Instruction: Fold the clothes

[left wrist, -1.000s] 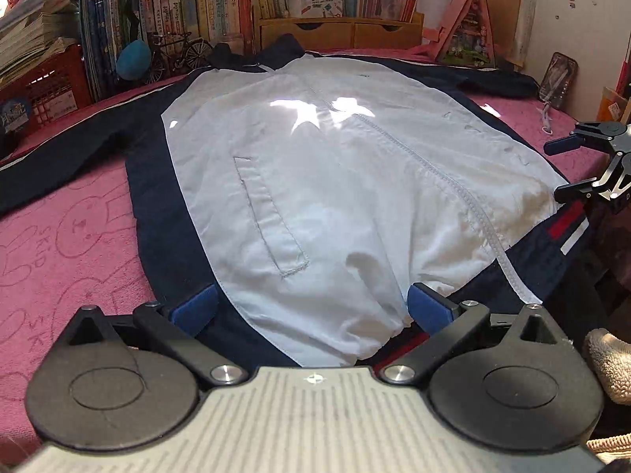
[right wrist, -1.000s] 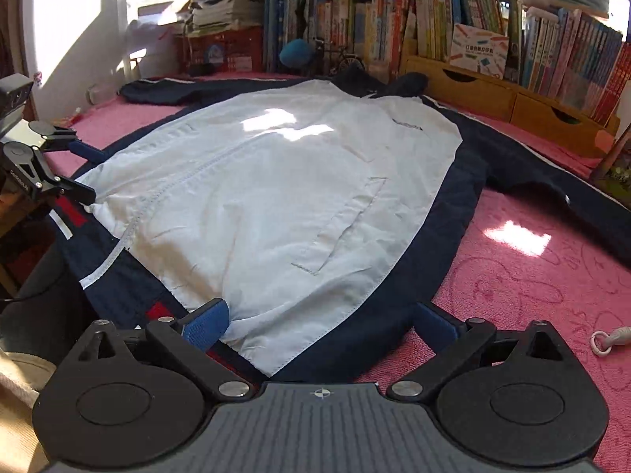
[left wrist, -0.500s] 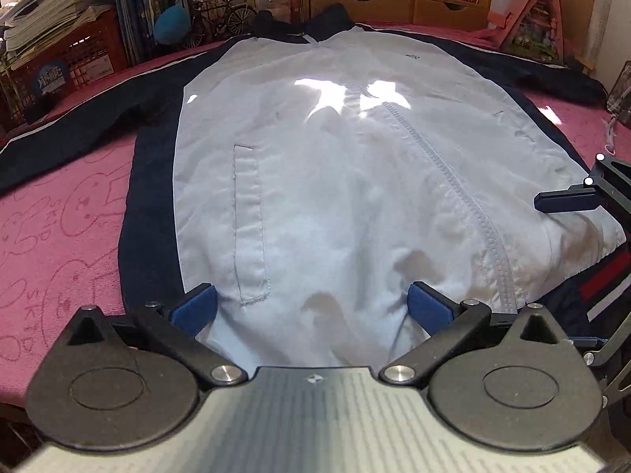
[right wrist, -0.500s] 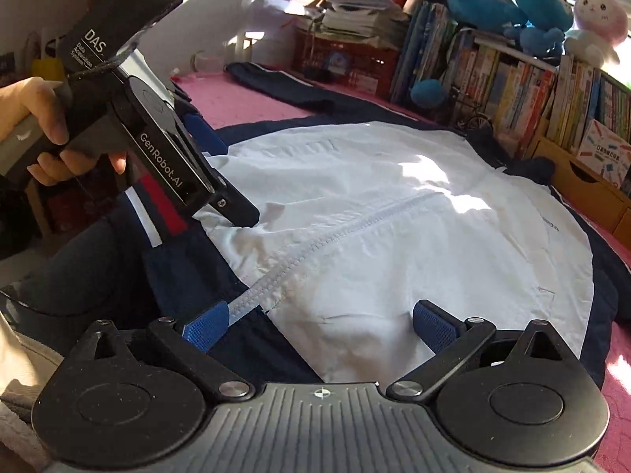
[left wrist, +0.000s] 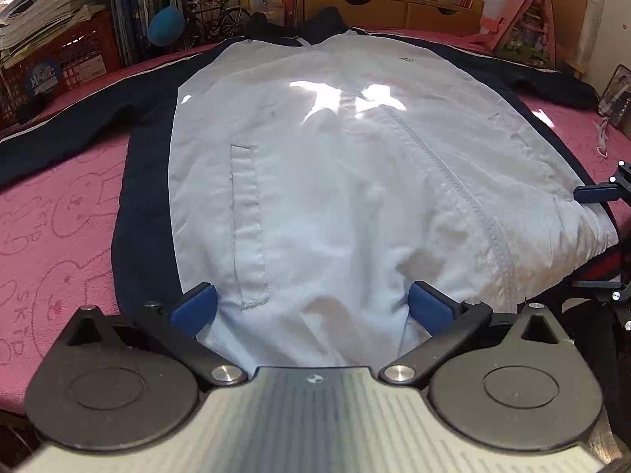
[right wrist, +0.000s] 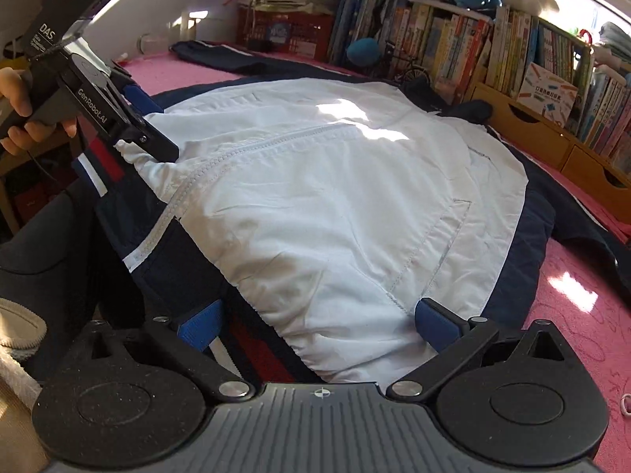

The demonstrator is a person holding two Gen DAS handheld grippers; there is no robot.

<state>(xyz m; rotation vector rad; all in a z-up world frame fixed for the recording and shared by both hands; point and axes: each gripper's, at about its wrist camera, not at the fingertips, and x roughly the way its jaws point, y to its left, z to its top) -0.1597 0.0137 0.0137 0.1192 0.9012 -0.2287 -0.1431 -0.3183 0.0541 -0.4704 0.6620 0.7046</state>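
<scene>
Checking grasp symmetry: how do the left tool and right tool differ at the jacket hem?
The left tool straddles only white fabric of the jacket; the right tool spans white fabric plus the striped waistband. A pocket seam ends near the left tool's left finger, near the right tool's right finger. Both are open.

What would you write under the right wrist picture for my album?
Two open tools at the hem of a white and navy jacket spread on a pink cover.
</scene>
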